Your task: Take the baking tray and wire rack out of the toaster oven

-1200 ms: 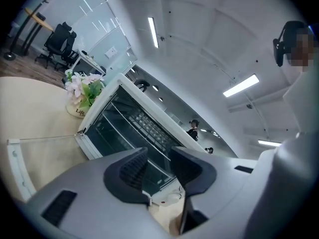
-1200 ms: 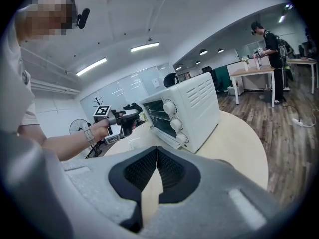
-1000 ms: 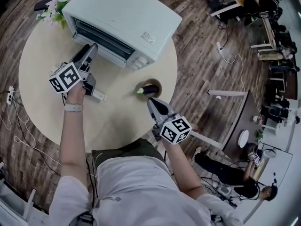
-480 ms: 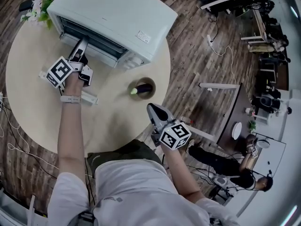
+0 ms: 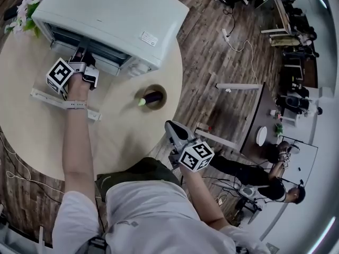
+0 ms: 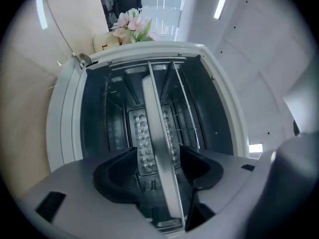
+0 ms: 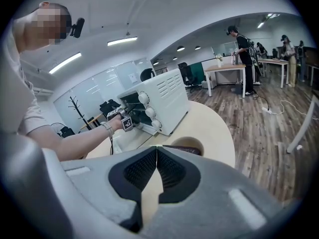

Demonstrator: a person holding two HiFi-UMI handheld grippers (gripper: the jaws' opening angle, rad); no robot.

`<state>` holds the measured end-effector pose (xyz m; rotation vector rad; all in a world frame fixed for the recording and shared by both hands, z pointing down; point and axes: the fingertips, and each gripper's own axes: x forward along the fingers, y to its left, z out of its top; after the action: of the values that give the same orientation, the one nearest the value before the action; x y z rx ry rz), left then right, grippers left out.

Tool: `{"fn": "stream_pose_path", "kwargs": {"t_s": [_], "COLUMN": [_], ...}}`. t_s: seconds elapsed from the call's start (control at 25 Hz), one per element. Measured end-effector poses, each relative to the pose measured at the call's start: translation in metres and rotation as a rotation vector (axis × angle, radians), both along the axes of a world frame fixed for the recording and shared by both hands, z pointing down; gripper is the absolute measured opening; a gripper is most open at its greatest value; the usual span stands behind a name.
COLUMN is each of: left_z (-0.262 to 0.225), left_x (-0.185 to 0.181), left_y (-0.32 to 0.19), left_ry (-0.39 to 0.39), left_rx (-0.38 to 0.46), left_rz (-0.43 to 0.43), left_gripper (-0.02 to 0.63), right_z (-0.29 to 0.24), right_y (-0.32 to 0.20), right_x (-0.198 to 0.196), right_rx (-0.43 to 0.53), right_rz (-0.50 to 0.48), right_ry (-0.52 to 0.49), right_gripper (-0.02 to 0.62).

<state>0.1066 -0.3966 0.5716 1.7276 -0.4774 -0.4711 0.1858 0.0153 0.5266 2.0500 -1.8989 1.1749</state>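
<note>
The white toaster oven (image 5: 114,15) stands open at the far left of the round table (image 5: 122,136). Inside it a metal baking tray (image 6: 155,133) shows edge-on, with the wire rack (image 6: 185,108) just beside it on its own rails. My left gripper (image 5: 79,54) reaches level into the oven mouth, rolled onto its side. Its jaws stand open around the tray's front rim (image 6: 167,193), a gap showing on either side. My right gripper (image 5: 177,134) hovers over the table's near right edge, shut and empty, pointing toward the oven (image 7: 159,101).
A dark eggplant (image 5: 151,97) lies in a round hollow in the table, between the two grippers. A long white bar (image 5: 53,102) lies in front of the oven. Flowers (image 5: 24,9) stand behind it. Past the table's right edge are wood floor, desks and people.
My left gripper has gone forward and down into the oven mouth, rolling onto its side, with the tray rim now between its jaws. The right gripper has drifted a little toward me.
</note>
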Motion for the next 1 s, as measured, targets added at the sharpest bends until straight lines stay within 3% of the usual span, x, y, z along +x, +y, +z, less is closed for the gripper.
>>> {"fn": "stream_pose_path", "kwargs": {"t_s": [0.36, 0.52, 0.8, 1.0], "left_z": [0.007, -0.013, -0.001, -0.011], "left_x": [0.011, 0.018, 0.007, -0.002], "left_y": [-0.005, 0.0, 0.002, 0.014], "left_ry": [0.104, 0.231, 0.183, 0.22], "left_rx": [-0.074, -0.121, -0.121, -0.138], "left_rz": [-0.027, -0.01, -0.016, -0.015], "left_gripper": [0.169, 0.098, 0.098, 0.092], "right_z": [-0.004, -0.006, -0.011, -0.012], "right_y": [0.008, 0.013, 0.014, 0.016], "right_x": [0.001, 0.0, -0.007, -0.011], "right_rx": [0.002, 0.003, 0.022, 0.034], "right_rz": [0.039, 0.061, 0.079, 0.069], "right_ry": [0.001, -0.004, -0.001, -0.007], "right_gripper": [0.006, 0.006, 0.007, 0.006]}}
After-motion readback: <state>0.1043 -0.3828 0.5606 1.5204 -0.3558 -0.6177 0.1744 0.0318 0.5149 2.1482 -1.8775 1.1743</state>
